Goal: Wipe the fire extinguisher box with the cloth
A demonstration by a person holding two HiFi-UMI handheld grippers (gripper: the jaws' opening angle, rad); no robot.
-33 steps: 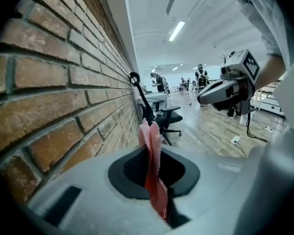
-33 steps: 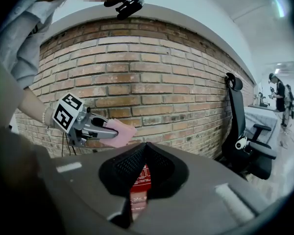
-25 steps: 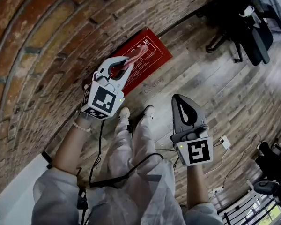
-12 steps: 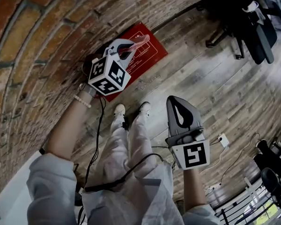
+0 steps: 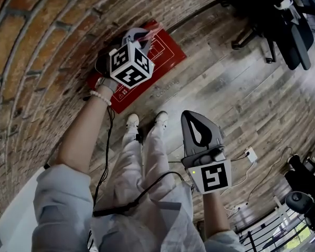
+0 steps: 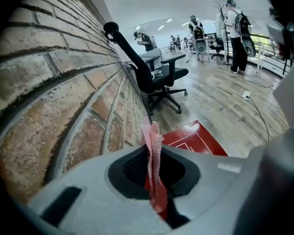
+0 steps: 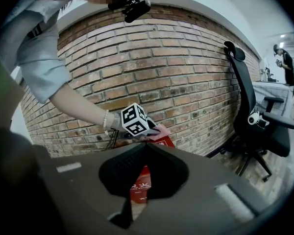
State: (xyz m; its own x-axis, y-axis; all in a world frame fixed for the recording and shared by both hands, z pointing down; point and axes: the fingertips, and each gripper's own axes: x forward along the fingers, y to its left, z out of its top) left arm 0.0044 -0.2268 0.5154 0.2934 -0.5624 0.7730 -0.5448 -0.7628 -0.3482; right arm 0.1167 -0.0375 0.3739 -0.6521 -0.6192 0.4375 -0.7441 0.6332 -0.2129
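Observation:
The red fire extinguisher box [image 5: 165,55] lies on the wooden floor against the brick wall [image 5: 37,46]. My left gripper [image 5: 140,33] hangs over the box's far end, shut on a pink cloth [image 5: 152,33]. In the left gripper view the cloth [image 6: 155,163] hangs between the jaws, with the box [image 6: 200,138] below. My right gripper [image 5: 193,114] is held well away from the box, above the person's legs, shut with nothing in it. The right gripper view shows the left gripper's marker cube [image 7: 134,120], the cloth [image 7: 161,129] and part of the box [image 7: 139,186].
A black office chair [image 5: 283,25] stands at the far right beside the wall; it also shows as the chair [image 6: 157,77]. A white socket [image 5: 250,156] with cables lies on the floor. People [image 6: 237,28] stand far off in the room.
My left gripper has moved with the cloth towards the wall and now hangs over the box's far end. The right gripper has stayed about where it was, still shut.

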